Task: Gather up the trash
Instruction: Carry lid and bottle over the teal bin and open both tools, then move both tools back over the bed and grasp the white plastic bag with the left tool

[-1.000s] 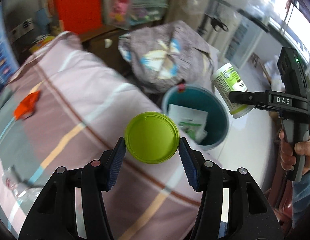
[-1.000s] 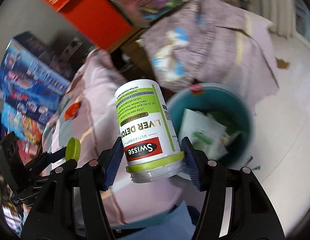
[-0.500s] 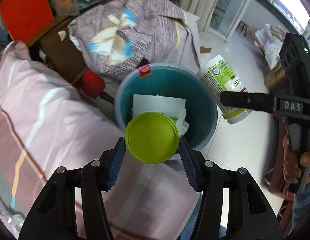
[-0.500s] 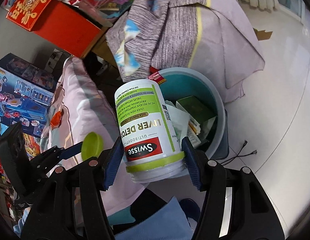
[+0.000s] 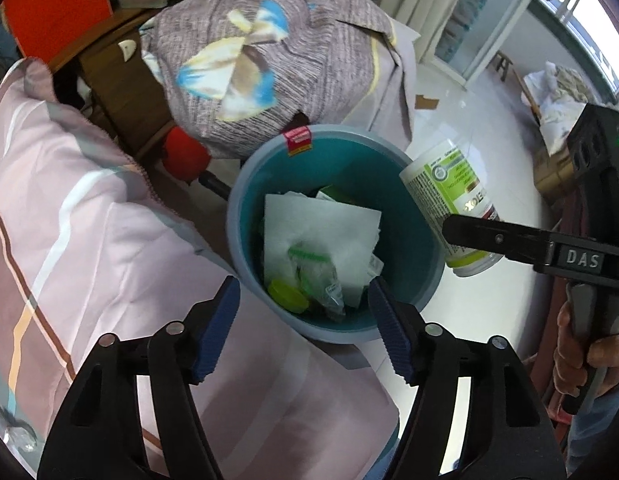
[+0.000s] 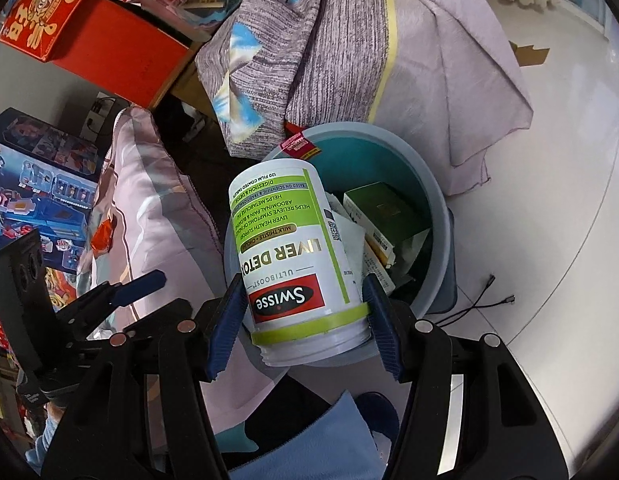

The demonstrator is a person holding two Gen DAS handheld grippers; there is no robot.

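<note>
A teal bin [image 5: 419,240] stands on the floor beside the bed, with paper, a plastic bag and a box inside. A lime-green lid [image 5: 287,295] lies in the bin among the trash. My left gripper [image 5: 303,322] hangs over the bin's near rim, its jaws opening with nothing between them. My right gripper [image 6: 305,316] is shut on a white and green supplement bottle [image 6: 293,256], held upside down over the bin [image 6: 439,208]. In the left wrist view that bottle [image 5: 449,196] hangs at the bin's right rim.
A pink striped duvet [image 5: 89,248] covers the bed on the left. A grey patterned cloth [image 5: 269,52] drapes over furniture behind the bin. A red box [image 6: 105,36] and toy boxes [image 6: 33,176] sit at the back left. White floor [image 6: 549,200] lies on the right.
The left gripper moved over the bin and let go of the green lid, which now lies in the bin. The right gripper sank with the bottle toward the bin.
</note>
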